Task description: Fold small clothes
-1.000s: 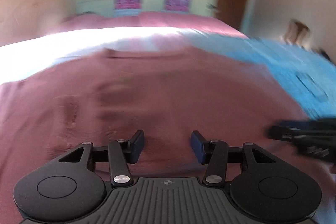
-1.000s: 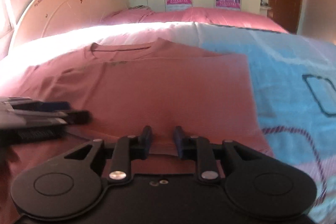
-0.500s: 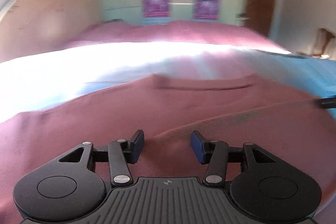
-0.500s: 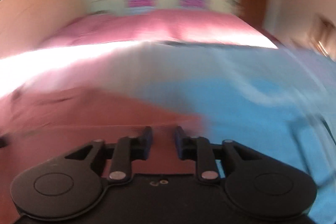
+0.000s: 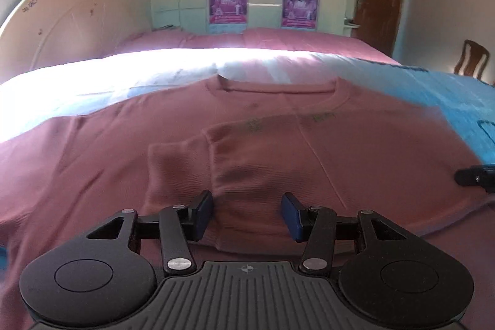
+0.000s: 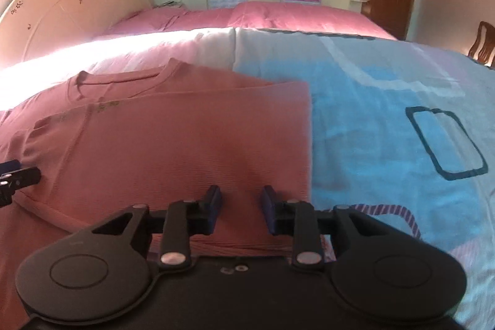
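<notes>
Folding this pink T-shirt [image 6: 173,144] calls for a clean second fold: it lies flat on the bed [image 6: 386,113], its right side already turned in with a straight edge, sleeve tucked on top. I judge the left side goes next, so I should pinch hem and shoulder evenly and keep the edges parallel. My left claw [image 5: 247,215] hangs spread and empty above the hem; my right claw [image 6: 241,211] is opening, nothing pinched. Fine-ribbed knit, soft and limp; the blue patterned bedsheet [image 6: 402,144] looks smooth.
</notes>
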A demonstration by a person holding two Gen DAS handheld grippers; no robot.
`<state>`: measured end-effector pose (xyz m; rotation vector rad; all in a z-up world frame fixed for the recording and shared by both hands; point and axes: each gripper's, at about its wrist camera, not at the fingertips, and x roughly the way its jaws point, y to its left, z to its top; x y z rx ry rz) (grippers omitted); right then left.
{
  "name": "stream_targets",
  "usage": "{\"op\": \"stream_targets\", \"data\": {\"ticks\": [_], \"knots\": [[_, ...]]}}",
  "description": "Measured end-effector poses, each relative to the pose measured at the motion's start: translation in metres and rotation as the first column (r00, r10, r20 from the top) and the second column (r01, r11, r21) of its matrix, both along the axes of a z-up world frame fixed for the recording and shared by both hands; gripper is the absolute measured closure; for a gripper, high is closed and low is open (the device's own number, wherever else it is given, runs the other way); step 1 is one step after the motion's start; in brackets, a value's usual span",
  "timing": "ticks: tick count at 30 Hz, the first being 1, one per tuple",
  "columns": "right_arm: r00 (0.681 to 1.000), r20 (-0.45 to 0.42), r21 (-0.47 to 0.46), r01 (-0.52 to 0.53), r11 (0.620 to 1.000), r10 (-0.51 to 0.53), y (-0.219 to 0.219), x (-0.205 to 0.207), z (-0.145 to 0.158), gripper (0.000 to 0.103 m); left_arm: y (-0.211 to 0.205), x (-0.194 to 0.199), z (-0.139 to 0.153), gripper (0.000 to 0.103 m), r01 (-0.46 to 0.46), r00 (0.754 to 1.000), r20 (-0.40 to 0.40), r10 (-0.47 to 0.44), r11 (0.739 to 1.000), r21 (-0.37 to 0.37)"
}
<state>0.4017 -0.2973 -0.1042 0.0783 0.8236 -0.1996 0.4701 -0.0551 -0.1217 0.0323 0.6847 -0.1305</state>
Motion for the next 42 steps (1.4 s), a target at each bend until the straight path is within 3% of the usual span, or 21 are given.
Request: {"op": "stream_targets", "data": {"ticks": [2,6,9,12,14,16,22,23,24,25,27,32,34,35,36,37,42], "knots": [[1.0,-0.015,-0.009,0.014,1.0,-0.014,0.004,-0.002,0.006,0.074,0.007,-0.003,0.009,0.054,-0.022,1.0,0.009,0.023,1.0,-0.013],[1.0,-0.024,-0.001,0.008,1.0,-0.008,0.002,-0.009,0.009,0.074,0.019,-0.001,0.0,0.054,-0.051,0.997,-0.056,0.051,0.999,0.018],[1.0,-0.017,-0.013,0.011,1.0,-0.011,-0.002,-0.019,0.01,0.074,0.013,-0.004,0.0,0.053,-0.043,0.998,-0.045,0.046,0.998,0.055],[0.998,-0.054,-0.028,-0.012,1.0,0.01,0.001,-0.019,0.002,0.073,-0.003,-0.001,-0.004,0.048,-0.043,0.998,-0.045,0.05,0.989,0.142],[0.998,-0.062,-0.041,-0.026,0.999,0.023,0.003,-0.017,0.003,0.073,-0.007,0.004,0.003,0.048,-0.057,0.995,-0.073,0.069,0.988,0.146],[0.998,-0.056,0.003,-0.023,1.0,0.024,-0.003,-0.015,0.008,0.072,-0.013,-0.002,0.008,0.048,-0.067,0.993,-0.084,0.081,0.985,0.158],[0.996,-0.046,-0.012,-0.078,0.997,0.078,0.003,-0.012,0.012,0.072,-0.031,-0.025,0.024,0.048,-0.076,0.994,-0.072,0.088,0.985,0.155],[0.996,-0.031,0.005,-0.081,0.997,0.081,0.004,-0.014,0.017,0.071,-0.031,-0.028,0.026,0.045,-0.081,0.993,-0.07,0.093,0.985,0.155],[0.996,-0.017,0.01,-0.084,0.996,0.084,0.007,-0.016,0.021,0.068,-0.03,-0.031,0.028,0.027,-0.09,0.993,-0.066,0.102,0.984,0.156],[0.996,0.002,0.002,-0.085,0.996,0.085,0.011,-0.018,0.026,0.056,-0.027,-0.034,0.029,0.002,-0.107,0.992,-0.05,0.116,0.981,0.164],[0.996,0.029,-0.01,-0.083,0.997,0.083,0.019,-0.022,0.034,0.045,-0.016,-0.043,0.034,0.0,-0.134,0.991,0.013,0.134,0.974,0.182],[0.998,0.04,-0.019,-0.056,0.998,0.057,0.041,-0.014,0.035,0.052,0.058,-0.056,0.044,0.0,-0.187,0.982,0.039,0.184,0.976,0.111],[0.999,0.042,0.003,-0.031,1.0,0.031,0.052,-0.007,0.033,0.056,0.111,-0.065,0.046,0.004,-0.247,0.969,0.045,0.245,0.968,0.044],[0.999,0.043,0.024,-0.022,0.999,0.021,0.059,-0.003,0.031,0.059,0.142,-0.071,0.047,0.013,-0.288,0.957,0.041,0.288,0.958,0.006],[0.999,0.043,0.045,-0.02,0.999,0.018,0.065,0.001,0.029,0.061,0.17,-0.075,0.045,0.033,-0.335,0.942,0.029,0.335,0.942,-0.02],[0.999,0.041,0.069,-0.016,0.997,0.013,0.074,0.007,0.027,0.063,0.198,-0.079,0.042,0.037,-0.382,0.924,0.007,0.383,0.923,-0.043],[0.999,0.026,0.093,-0.031,0.995,0.029,0.126,0.034,0.013,0.064,0.329,-0.106,0.032,0.037,-0.622,0.775,0.004,0.631,0.765,-0.165]]}}
